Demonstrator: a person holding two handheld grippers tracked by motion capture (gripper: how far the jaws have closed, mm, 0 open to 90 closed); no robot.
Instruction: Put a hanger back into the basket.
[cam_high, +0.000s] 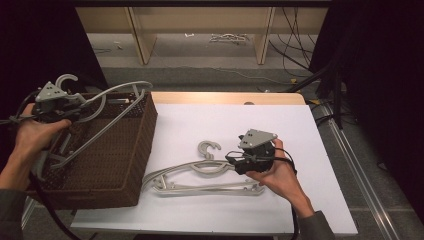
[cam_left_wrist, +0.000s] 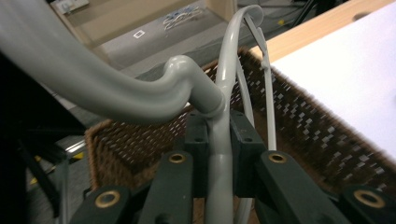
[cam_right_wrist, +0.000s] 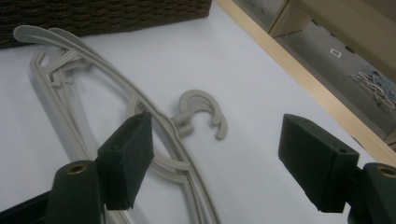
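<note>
**One hanger over the basket, one on the table**

The white table (cam_high: 300, 125) carries everything. A brown woven basket (cam_high: 125, 165) sits at its left end, and places below are given from it.

A grey held hanger (cam_high: 117, 95) is tilted above the basket's far left corner, one arm slanting down into the basket. A second grey lying hanger (cam_high: 200, 175) rests flat on the table just right of the basket, hook (cam_right_wrist: 201, 112) pointing away from the person.

The left gripper (cam_left_wrist: 219, 140), over the basket's far left corner, is clenched on the held hanger's neck, below its hook.

The right gripper (cam_right_wrist: 217, 163), well right of the basket, hovers over the lying hanger with jaws spread wide, nothing pressed between them.
</note>
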